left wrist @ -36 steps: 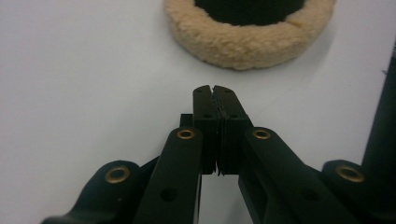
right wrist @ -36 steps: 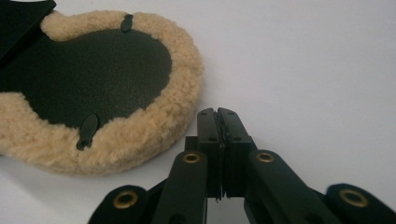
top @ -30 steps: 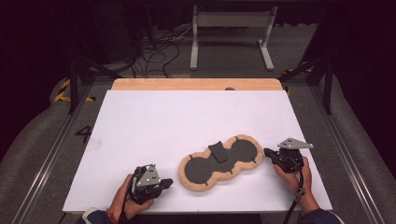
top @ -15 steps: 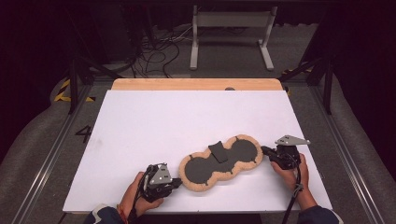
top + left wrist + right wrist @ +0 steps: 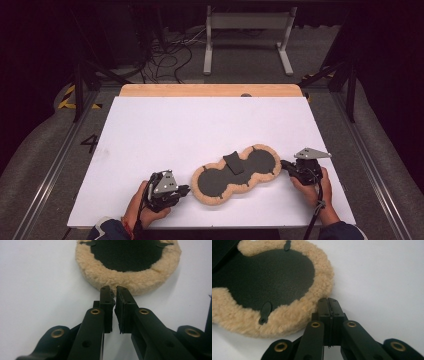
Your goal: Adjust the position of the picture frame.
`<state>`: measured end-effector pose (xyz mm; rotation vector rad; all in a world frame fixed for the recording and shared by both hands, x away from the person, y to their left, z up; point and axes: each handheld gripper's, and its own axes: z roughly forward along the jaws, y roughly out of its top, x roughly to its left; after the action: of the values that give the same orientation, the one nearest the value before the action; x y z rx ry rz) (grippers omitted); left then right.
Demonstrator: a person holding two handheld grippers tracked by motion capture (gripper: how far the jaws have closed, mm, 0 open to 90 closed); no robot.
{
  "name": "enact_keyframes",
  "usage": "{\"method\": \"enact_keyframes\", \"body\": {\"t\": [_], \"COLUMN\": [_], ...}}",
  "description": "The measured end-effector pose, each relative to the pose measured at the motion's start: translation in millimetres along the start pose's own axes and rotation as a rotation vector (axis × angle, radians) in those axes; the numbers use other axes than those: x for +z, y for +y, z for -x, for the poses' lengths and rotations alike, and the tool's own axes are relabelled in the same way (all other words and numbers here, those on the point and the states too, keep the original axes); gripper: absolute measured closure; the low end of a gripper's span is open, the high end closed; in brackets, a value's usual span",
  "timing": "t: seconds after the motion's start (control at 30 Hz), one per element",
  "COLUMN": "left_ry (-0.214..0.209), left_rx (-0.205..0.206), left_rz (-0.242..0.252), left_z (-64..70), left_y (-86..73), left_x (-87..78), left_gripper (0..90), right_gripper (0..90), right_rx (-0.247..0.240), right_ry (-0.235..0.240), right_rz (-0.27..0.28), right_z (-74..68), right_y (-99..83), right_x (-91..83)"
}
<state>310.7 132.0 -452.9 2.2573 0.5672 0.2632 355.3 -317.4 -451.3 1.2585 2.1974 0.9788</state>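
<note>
Up close, left gripper (image 5: 113,291) fingers slightly parted at fleece pad (image 5: 130,280) — right gripper (image 5: 328,301) fingers pressed together.

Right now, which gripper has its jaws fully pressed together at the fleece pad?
The right gripper: its jaws meet flush beside the fleece pad; the left gripper shows a slim gap.

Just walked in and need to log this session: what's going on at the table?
A person holds a gripper in each hand at a white table. Between them lies a fleece-edged pad shaped like two joined discs with dark centres. The left gripper has its tips right at the fleece rim of one end, jaws nearly together with a thin gap. The right gripper is at the other end, jaws closed with nothing between them. Neither has hold of the pad.
</note>
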Motion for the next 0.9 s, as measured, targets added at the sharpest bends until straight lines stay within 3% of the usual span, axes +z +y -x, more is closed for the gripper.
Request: {"method": "enact_keyframes", "body": {"t": [0.17, 0.33, 0.4, 0.6, 0.77, 0.9], "left_ry": [0.000, -0.016, -0.004, 0.031, 0.049, 0.035], "left_rx": [-0.011, 0.052, 0.052, -0.020, -0.018, -0.023], "left_rz": [0.020, 0.023, 0.026, 0.064, 0.070, 0.080], "left_z": [-3.0, 10.0, 9.6, -11.4, -17.9, -20.1], "left_y": [0.5, 7.1, 7.9, 6.3, 9.6, 14.2], "left_x": [-2.7, -2.3, -2.2, -9.6, -9.4, -6.1], "left_gripper": [83.0, 82.8, 82.7, 83.8, 84.2, 84.6], "right_gripper": [90.0, 90.0, 90.0, 90.0, 90.0, 90.0], "right_rx": [-0.013, 0.006, 0.004, -0.010, -0.014, 0.008], "right_ry": [0.010, 0.003, 0.004, 0.011, 0.020, 0.029], "right_rz": [0.005, 0.018, 0.014, 0.000, -0.007, 0.000], "right_z": [-2.3, 1.9, 1.7, -5.2, -9.6, -9.3], "right_y": [-3.7, -2.5, -2.3, -5.8, -8.9, -9.8], "right_x": [-5.8, -6.9, -5.7, -8.8, -10.0, -9.1]}}
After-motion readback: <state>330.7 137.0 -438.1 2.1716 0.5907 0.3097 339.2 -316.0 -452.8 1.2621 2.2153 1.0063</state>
